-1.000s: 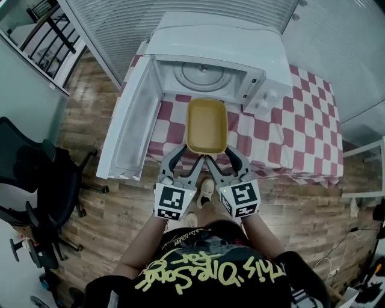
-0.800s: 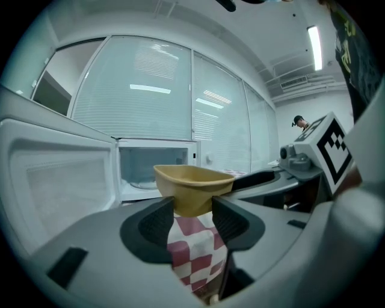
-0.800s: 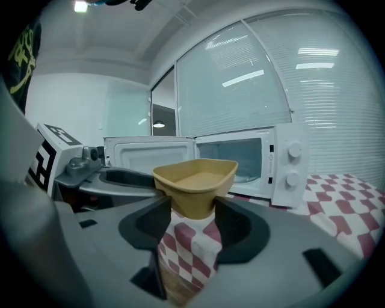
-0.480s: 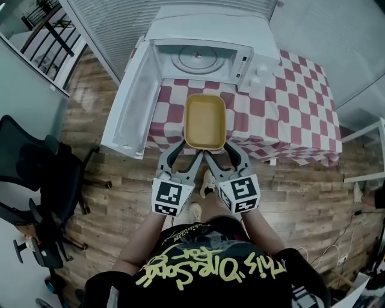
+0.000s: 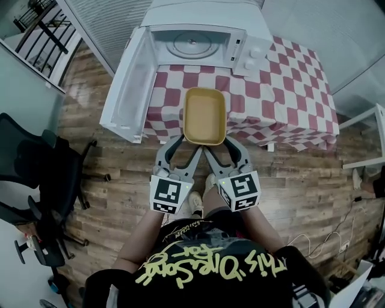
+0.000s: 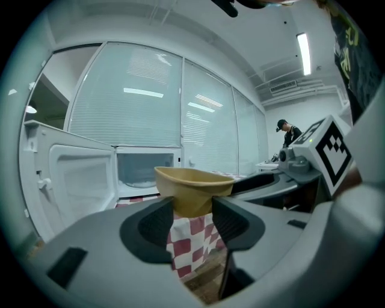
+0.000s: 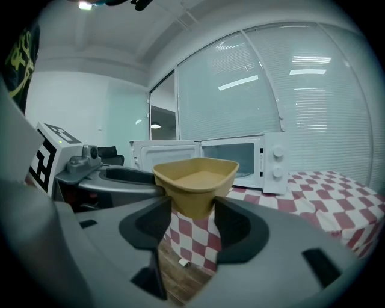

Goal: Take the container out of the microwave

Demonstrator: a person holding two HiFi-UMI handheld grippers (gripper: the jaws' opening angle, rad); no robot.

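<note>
The fingers (image 6: pixel 157 224) of my left gripper (image 5: pixel 187 145) are clamped on the near left corner of the tan rectangular plastic container (image 5: pixel 204 115). The left gripper view shows that corner wedged between the dark pads. The right gripper (image 5: pixel 220 146) does the same at the near right corner: in the right gripper view its fingers (image 7: pixel 238 227) pinch the container's wall just below the rim. So I have the container carried by both tools at once, level and open side up.

From the head view the container hangs in the air, fully outside the white microwave oven (image 5: pixel 204 15), over the near edge of the table with the red-and-white checked cloth (image 5: pixel 283 90). Its near end juts past the cloth, above the wooden plank floor (image 5: pixel 114 198). The microwave's door (image 5: pixel 123 90) stands swung wide to the left, and the round glass turntable (image 5: pixel 192 43) shows in the cavity. A black office chair (image 5: pixel 30 174) stands well off to the left on the floor.
</note>
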